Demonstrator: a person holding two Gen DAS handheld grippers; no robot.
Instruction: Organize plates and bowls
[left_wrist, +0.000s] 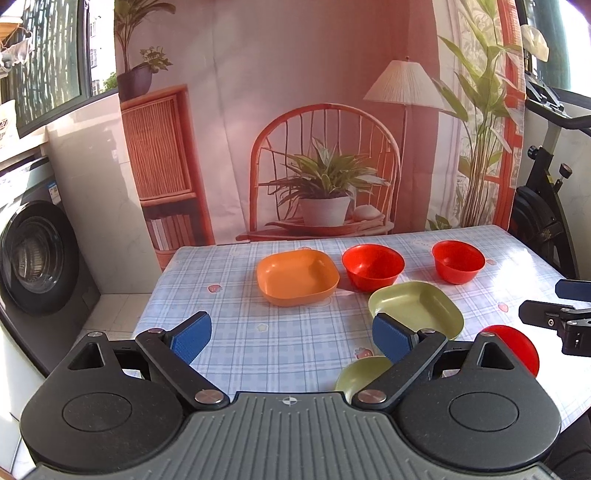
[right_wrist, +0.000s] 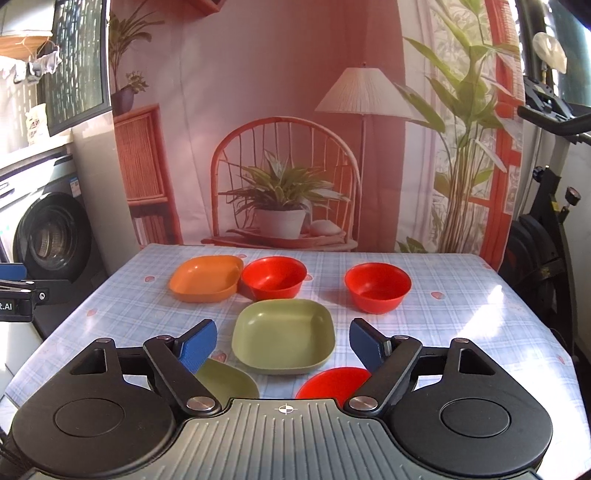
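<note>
On the checked tablecloth stand an orange square plate (left_wrist: 297, 277) (right_wrist: 205, 277), two red bowls behind, one in the middle (left_wrist: 372, 266) (right_wrist: 273, 277) and one to the right (left_wrist: 458, 261) (right_wrist: 377, 287), and a green square plate (left_wrist: 415, 305) (right_wrist: 283, 335). Nearer me, partly hidden by the grippers, lie a green dish (left_wrist: 360, 374) (right_wrist: 225, 380) and a red dish (left_wrist: 517, 345) (right_wrist: 332, 382). My left gripper (left_wrist: 291, 338) is open and empty above the near left of the table. My right gripper (right_wrist: 282, 345) is open and empty, above the green plate's near side.
The table (left_wrist: 236, 332) ends near a printed backdrop (left_wrist: 314, 147). A washing machine (left_wrist: 33, 254) stands left of it, an exercise bike (left_wrist: 546, 206) right. The right gripper shows at the right edge of the left wrist view (left_wrist: 561, 314); the left gripper at the left edge of the right wrist view (right_wrist: 18, 291).
</note>
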